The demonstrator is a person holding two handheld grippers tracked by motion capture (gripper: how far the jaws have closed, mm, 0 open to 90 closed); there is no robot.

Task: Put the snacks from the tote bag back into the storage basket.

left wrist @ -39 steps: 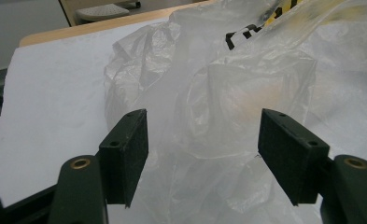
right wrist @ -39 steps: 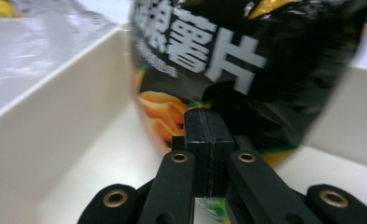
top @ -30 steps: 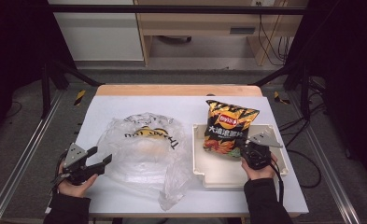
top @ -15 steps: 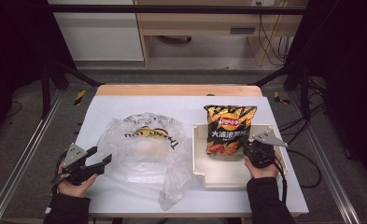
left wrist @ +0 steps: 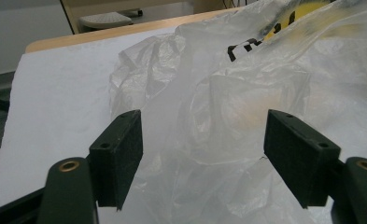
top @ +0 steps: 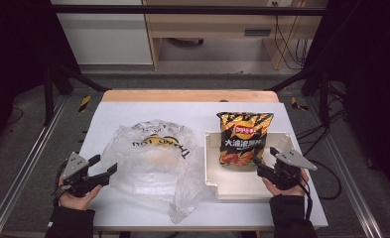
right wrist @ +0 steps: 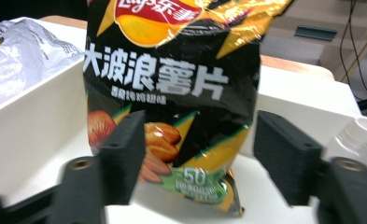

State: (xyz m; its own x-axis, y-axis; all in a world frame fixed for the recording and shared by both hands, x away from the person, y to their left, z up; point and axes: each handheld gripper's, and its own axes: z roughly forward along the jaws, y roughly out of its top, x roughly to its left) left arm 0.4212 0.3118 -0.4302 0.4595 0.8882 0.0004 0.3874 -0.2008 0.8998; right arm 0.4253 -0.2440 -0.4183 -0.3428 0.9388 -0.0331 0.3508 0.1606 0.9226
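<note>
chip bag [top: 243,137] in tray [top: 232,186] (right), plastic bag [top: 150,161] left

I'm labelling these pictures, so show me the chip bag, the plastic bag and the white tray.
chip bag [top: 243,136]: high view, middle of its printed front.
plastic bag [top: 150,161]: high view, crumpled clear middle.
white tray [top: 210,158]: high view, its left wall.

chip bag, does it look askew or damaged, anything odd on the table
No damage shows. The chip bag lies half in the tray, its top sticking out over the far rim onto the table. Beside the tray, the plastic bag lies crumpled and spread flat.
</note>
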